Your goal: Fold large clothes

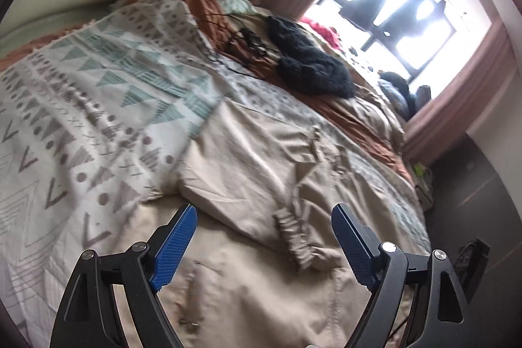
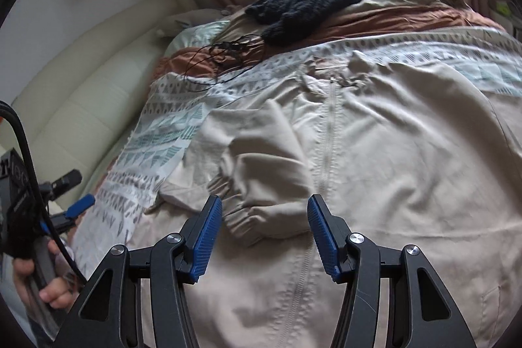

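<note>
On the left wrist view: left tongs (image 1: 264, 217) spread wide, nothing between the blue pads, hovering over the beige jacket (image 1: 261, 158) spread on the bed. Elastic cuff (image 1: 293, 237) of a folded-in sleeve sits just ahead of the tips. Patterned bedspread (image 1: 81, 106) to the left, dark knit garment (image 1: 313, 64) farther back (frame is motion-blurred)

Right wrist view: right tongs (image 2: 265, 211) part open, empty, above the jacket (image 2: 407, 152) near its zipper (image 2: 326, 145). Sleeve (image 2: 261, 158) lies folded across the front, cuff between the tips but not touched. Hand (image 2: 42, 279) on the other tool at lower left
</note>
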Demonstrator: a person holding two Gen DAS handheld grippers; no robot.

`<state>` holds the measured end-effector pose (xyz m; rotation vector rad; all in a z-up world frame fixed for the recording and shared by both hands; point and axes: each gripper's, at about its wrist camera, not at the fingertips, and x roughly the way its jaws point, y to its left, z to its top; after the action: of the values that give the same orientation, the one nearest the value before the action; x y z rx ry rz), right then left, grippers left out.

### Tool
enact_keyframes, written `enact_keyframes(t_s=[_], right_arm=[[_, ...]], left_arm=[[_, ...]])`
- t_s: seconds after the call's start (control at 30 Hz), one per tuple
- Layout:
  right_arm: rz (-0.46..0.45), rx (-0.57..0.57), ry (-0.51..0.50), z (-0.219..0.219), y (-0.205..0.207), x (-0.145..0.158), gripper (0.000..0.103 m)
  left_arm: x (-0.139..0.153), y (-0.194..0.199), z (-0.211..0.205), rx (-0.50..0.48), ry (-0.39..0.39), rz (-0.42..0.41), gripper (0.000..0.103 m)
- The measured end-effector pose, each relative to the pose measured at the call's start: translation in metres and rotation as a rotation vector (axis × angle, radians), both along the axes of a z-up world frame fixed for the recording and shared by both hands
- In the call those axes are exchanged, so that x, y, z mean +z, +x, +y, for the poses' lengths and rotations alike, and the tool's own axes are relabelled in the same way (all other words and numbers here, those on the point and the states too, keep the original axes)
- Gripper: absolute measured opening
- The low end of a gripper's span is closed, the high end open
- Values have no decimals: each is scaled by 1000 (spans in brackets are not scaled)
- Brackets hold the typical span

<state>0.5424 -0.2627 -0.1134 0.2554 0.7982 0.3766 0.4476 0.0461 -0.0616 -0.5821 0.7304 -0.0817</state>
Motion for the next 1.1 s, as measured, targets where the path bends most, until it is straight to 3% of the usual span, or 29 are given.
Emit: enact_keyframes(t_s=[0.2, 0.23, 0.3, 0.43, 0.67, 0.7, 0.73, 0.77, 0.83, 0.9, 1.1], right_arm=[[43, 44, -106, 47, 20, -22, 56], [52, 49, -127, 54, 24, -26, 60], [58, 47, -161, 64, 29, -36, 79], [104, 78, -226, 84, 39, -60, 80], [188, 109, -386, 109, 63, -109, 80], [186, 98, -407, 109, 66, -113, 70], [169, 91, -427, 108, 67, -112, 53], [164, 102, -415, 108, 67, -110, 47], [163, 124, -368, 100, 67, -100, 24], [149, 116, -314, 88, 65, -86, 14], [64, 26, -150, 25, 56, -36, 11]], left_arm=[[-24, 0, 18, 11, 24, 41, 85], [-27, -1, 19, 12, 27, 44, 86], [-31, -1, 25, 20, 32, 52, 86], [-35, -3, 35, 52, 80, 74, 86], [-43, -1, 43, 64, 80, 106, 85], [-45, 0, 43, 73, 95, 117, 85], [-46, 1, 43, 76, 100, 118, 85], [-46, 2, 42, 76, 102, 117, 85], [-47, 5, 39, 80, 106, 125, 85], [-48, 8, 33, 80, 107, 128, 85], [-50, 20, 15, 93, 156, 149, 85]])
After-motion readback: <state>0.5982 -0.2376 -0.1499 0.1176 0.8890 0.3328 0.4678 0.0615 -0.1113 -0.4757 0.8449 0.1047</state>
